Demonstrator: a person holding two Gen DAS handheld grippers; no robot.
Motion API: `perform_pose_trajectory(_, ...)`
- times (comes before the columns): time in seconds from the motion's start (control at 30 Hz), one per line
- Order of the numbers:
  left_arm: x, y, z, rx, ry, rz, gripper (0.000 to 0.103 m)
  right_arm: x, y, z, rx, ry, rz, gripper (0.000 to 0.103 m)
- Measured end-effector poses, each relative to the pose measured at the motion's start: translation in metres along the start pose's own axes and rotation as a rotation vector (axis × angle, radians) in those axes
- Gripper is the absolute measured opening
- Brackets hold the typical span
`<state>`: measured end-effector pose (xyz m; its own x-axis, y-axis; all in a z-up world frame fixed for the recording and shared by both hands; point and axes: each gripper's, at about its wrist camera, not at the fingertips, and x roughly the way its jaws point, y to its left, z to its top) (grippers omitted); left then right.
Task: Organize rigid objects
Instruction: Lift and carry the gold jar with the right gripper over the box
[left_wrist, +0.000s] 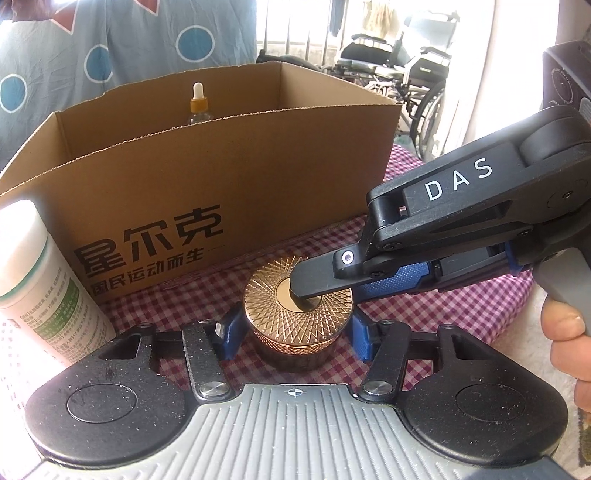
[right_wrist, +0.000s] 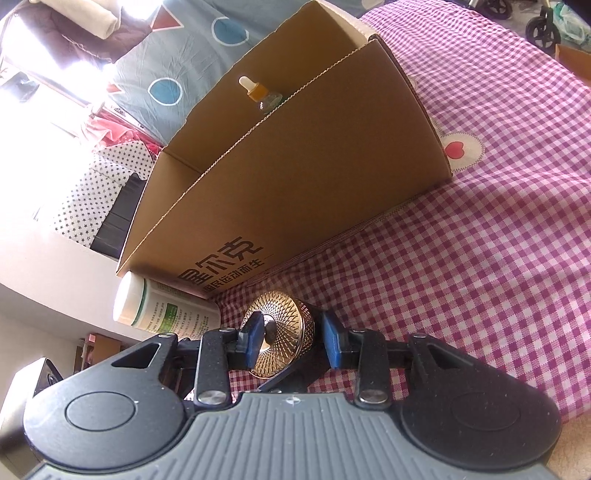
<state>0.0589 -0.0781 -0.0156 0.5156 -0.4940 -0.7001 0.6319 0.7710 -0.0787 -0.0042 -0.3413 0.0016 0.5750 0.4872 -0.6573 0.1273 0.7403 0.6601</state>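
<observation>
Here, nearest the left wrist camera, the left gripper (left_wrist: 293, 326) has its blue pads on either side of a gold jar (left_wrist: 297, 314); the left pad (left_wrist: 232, 328) looks to touch the jar's wall, while the right pad (left_wrist: 360, 338) sits just beside it, so whether the grip is firm cannot be told. The jar stands upright on the checked cloth (left_wrist: 424, 332), its short axis vertical and its patterned lid (left_wrist: 295, 291) facing up. The right gripper (left_wrist: 306, 291) comes in from the right side, tilted downward; one black finger lies flat across the lid's smooth centre, with the other finger below it, beside the jar's right side. In the right wrist view the right gripper (right_wrist: 291, 338) is parted, one pad (right_wrist: 253, 338) on the lid face and the other pad (right_wrist: 334, 345) off the jar's (right_wrist: 284, 332) far side without clear contact. A white bottle (left_wrist: 40, 280) with a green label stands upright at the left edge of the left wrist view, just beside the jar and close against the box front; it appears again in the right wrist view (right_wrist: 162, 310). Behind the jar stands an open cardboard box (left_wrist: 221, 173) with dark printed characters on its front, resting on the cloth. Inside it, toward the back wall, a dropper bottle (left_wrist: 198, 105) stands upright, its white bulb pointing up. Beyond the box hang a dotted sheet (left_wrist: 110, 44) and, to the right, a wheelchair (left_wrist: 413, 81).
</observation>
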Motion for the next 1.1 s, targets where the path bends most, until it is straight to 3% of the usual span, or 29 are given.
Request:
perform_pose_trajectory(0.27, 0.013, -0.011, 0.009, 0.056, 0.038, 0.025, 0.058, -0.003, -0.006, 0.001, 0.003, -0.011, 0.005, 0.037)
perform_pose_trajectory(0.63, 0.014, -0.017, 0.015, 0.015, 0.092, 0.063, 0.056, -0.004, -0.003, 0.001, -0.010, 0.001, 0.013, 0.038)
perform_pose_trajectory(1.1, -0.008, -0.019, 0.020, -0.022, 0.059, 0.084, 0.056, -0.020, 0.022, 0.000, -0.064, -0.028, 0.019, 0.038)
